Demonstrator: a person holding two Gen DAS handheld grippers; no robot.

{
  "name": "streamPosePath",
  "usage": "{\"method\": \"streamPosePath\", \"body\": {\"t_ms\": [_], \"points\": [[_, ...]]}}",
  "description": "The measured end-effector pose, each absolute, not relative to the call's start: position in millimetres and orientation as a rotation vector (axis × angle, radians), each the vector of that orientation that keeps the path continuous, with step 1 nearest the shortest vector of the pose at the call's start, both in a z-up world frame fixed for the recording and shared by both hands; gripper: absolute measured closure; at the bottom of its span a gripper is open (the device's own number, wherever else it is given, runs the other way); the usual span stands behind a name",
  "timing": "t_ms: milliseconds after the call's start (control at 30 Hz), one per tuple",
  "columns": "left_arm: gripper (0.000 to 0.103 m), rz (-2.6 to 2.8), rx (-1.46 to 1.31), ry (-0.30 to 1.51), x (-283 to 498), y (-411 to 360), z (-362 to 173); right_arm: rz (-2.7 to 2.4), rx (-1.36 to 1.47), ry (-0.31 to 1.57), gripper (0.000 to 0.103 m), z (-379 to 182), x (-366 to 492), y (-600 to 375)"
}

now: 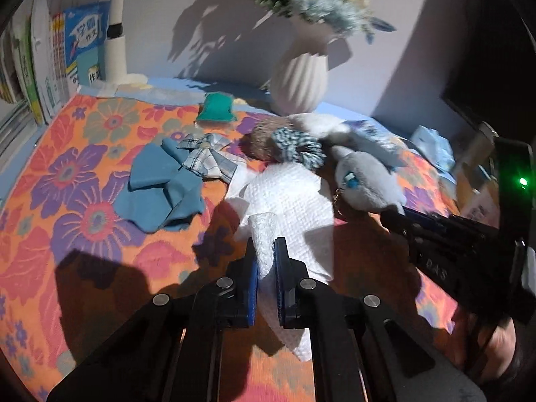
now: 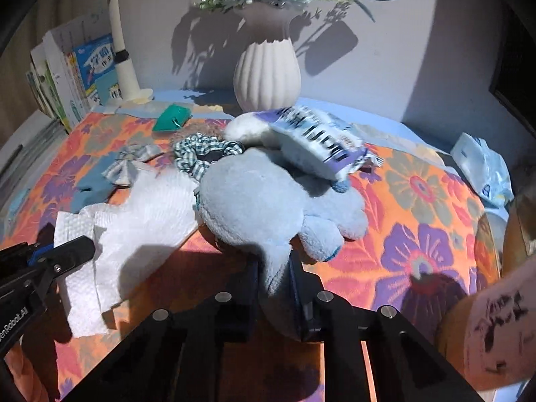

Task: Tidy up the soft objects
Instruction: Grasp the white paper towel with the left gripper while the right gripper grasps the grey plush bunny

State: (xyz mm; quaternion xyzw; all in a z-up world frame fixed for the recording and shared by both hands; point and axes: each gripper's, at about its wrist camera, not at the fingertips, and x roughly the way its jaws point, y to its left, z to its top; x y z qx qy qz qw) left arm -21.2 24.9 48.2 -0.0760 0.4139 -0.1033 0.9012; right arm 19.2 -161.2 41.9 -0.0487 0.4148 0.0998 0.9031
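My left gripper [image 1: 265, 261] is shut on a fold of the white paper towel [image 1: 288, 201], which lies crumpled on the flowered cloth [image 1: 83, 184]. In the right wrist view the same towel [image 2: 134, 221] shows at the left with the left gripper's fingers [image 2: 72, 251] on its edge. My right gripper [image 2: 274, 284] is shut on a limb of the pale blue plush toy [image 2: 254, 201], which lies in the middle of the cloth. From the left wrist view, that plush toy [image 1: 365, 181] lies at the right with the right gripper's black body [image 1: 469, 241] behind it.
A blue cloth [image 1: 160, 187], a plaid bow [image 1: 204, 157], a checked scrunchie [image 2: 201, 152], a green pouch [image 1: 216, 107] and a printed packet [image 2: 321, 137] lie about. A white ribbed vase [image 2: 266, 77] stands at the back, books [image 2: 67, 80] at the left, a tissue pack [image 2: 482, 164] at the right.
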Motion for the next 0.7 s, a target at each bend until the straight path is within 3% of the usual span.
{"method": "streamPosePath", "body": {"t_ms": [367, 400, 433, 467, 500, 533, 600, 667, 700], "points": [[0.096, -0.28, -0.112, 0.843, -64, 36, 68, 0.325, -0.105, 0.945, 0.087, 51, -65, -171], [0.092, -0.258, -0.096, 0.842, -61, 34, 65, 0.347, -0.098, 0.959, 0.081, 50, -67, -171], [0.088, -0.234, -0.079, 0.851, -57, 31, 61, 0.349, -0.1, 0.957, 0.066, 49, -68, -172], [0.075, -0.219, -0.071, 0.862, -52, 28, 55, 0.345, -0.119, 0.944, 0.053, 50, -68, -171], [0.067, -0.214, -0.071, 0.867, -47, 27, 51, 0.337, -0.139, 0.927, 0.03, 51, -69, -169], [0.063, -0.211, -0.071, 0.874, -44, 25, 47, 0.335, -0.164, 0.9, 0.014, 53, -71, -168], [0.04, -0.202, -0.067, 0.895, -34, 19, 38, 0.352, -0.218, 0.846, 0.011, 57, -71, -163], [0.024, -0.19, -0.053, 0.9, -28, 13, 32, 0.378, -0.263, 0.839, 0.011, 59, -63, -159], [0.024, -0.196, -0.05, 0.903, -25, 10, 29, 0.401, -0.284, 0.848, 0.011, 57, -57, -156]]}}
